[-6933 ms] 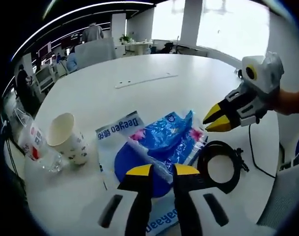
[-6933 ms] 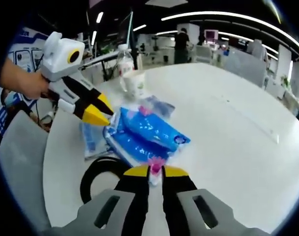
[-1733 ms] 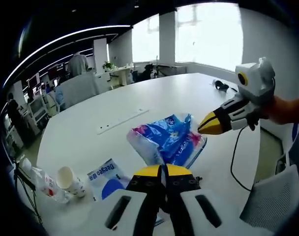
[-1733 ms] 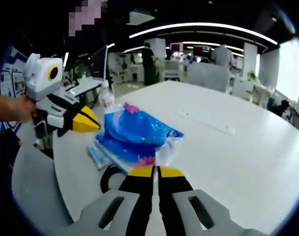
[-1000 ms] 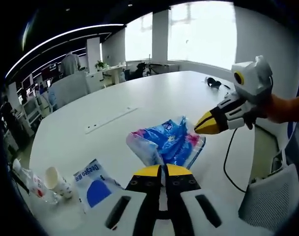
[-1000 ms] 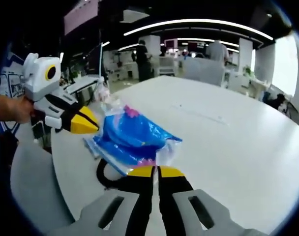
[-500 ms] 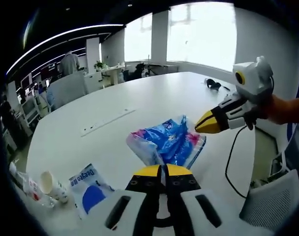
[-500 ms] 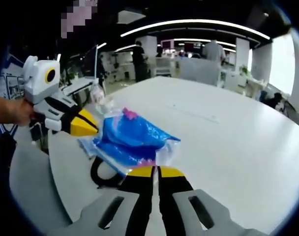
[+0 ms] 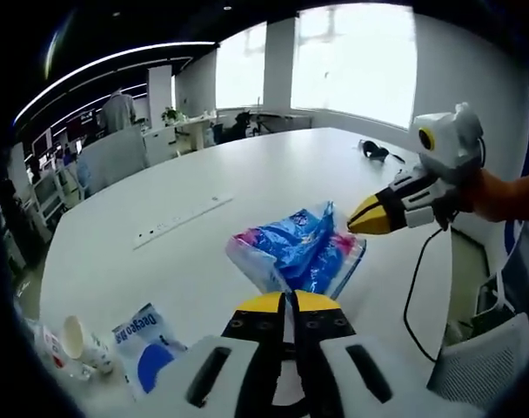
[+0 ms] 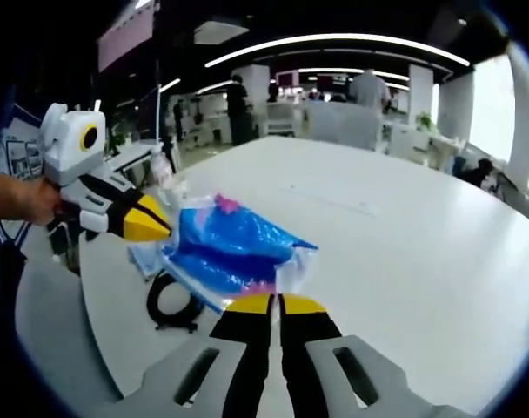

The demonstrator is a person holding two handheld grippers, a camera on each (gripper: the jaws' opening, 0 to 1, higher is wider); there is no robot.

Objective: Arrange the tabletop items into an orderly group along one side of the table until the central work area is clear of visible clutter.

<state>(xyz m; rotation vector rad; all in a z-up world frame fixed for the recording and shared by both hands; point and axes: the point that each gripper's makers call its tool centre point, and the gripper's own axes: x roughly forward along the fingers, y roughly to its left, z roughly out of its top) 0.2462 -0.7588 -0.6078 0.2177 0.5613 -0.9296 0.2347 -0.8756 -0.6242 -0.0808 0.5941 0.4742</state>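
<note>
from left to right, the paper cup and the deegeo pack have slid further behind me as i carry the blue tissue pack up off the white table, my left gripper clamped on one end and my right gripper pinching the other, so the centre is clearing.

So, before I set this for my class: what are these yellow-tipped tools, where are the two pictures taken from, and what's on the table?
A person holds a two-jaw gripper in each hand; a camera rides on each one. In the left gripper view, the left gripper stands shut, and the right gripper comes in from the side. The right gripper view shows its jaws pinching the blue plastic pack. On the white table lie a black ring, a paper cup and a flat blue-and-white packet.
</note>
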